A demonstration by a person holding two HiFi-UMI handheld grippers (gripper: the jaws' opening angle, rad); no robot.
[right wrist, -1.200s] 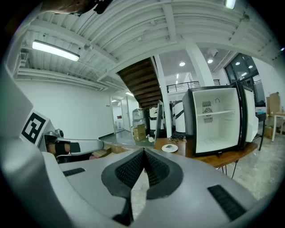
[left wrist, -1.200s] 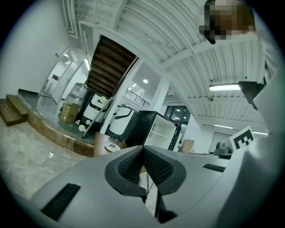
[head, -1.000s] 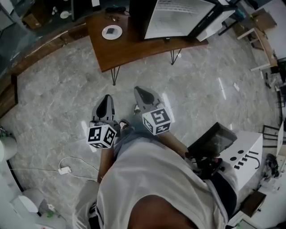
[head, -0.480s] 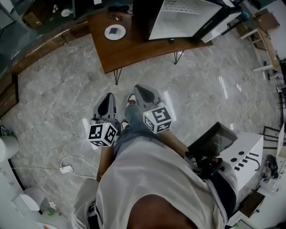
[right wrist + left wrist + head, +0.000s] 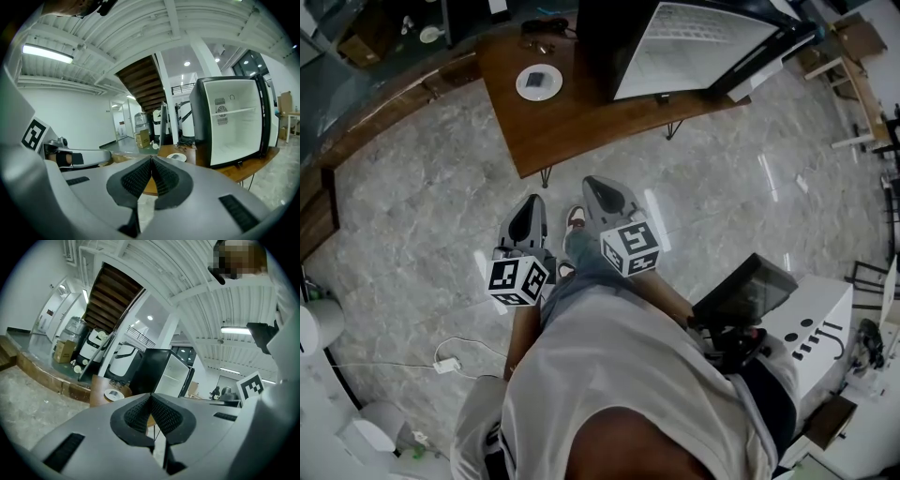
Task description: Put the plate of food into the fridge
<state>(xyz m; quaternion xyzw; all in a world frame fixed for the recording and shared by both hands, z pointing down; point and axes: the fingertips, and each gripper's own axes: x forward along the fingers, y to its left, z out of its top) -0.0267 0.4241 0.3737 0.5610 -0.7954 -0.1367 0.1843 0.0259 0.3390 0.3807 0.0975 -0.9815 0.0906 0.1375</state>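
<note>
A white plate (image 5: 538, 82) with a dark piece of food lies on the wooden table (image 5: 572, 117), left of a black mini fridge (image 5: 694, 42) whose door stands open on a white inside. The plate (image 5: 113, 394) and fridge (image 5: 171, 378) also show in the left gripper view; the right gripper view has the plate (image 5: 176, 157) and fridge (image 5: 234, 119) too. My left gripper (image 5: 525, 212) and right gripper (image 5: 602, 195) are held side by side over the floor, well short of the table. Both are shut with nothing between their jaws.
Grey marble floor (image 5: 422, 225) lies between me and the table. A white cable with a plug (image 5: 442, 366) trails at the left. At the right sit a white box with a dark tablet (image 5: 745, 295). A raised wooden ledge (image 5: 366, 112) runs along the back left.
The table, plate and fridge have come slightly nearer and shifted in the head view as I step forward. Both grippers stay shut and level.
</note>
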